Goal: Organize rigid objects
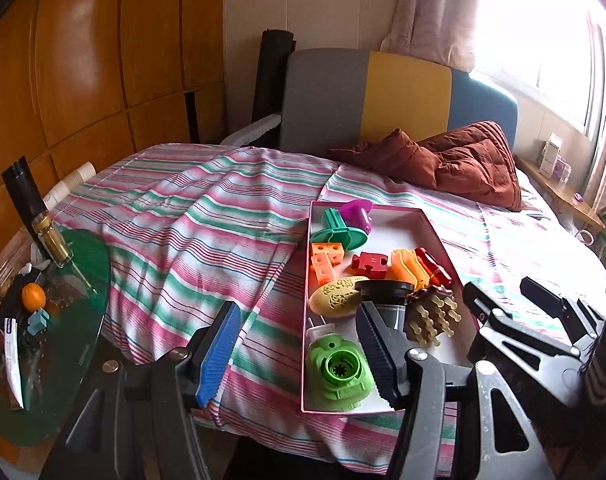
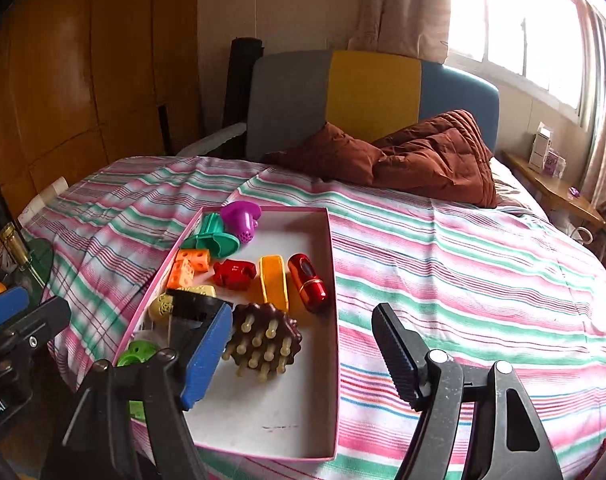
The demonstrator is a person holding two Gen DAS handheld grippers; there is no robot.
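The right gripper [image 2: 303,354] and left gripper [image 1: 299,354] both hover with jaws apart, holding nothing. The toys lie in a pink-rimmed box [image 2: 335,280] on the striped bed [image 2: 463,264]. Beyond it stand wooden wardrobe doors [image 1: 103,60] and a bright window [image 2: 523,28].

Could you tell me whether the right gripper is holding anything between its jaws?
No, the right gripper has its jaws apart with nothing between them, only the striped bedsheet and the box edge behind.

Black claw [image 2: 303,356] (one blue pad)
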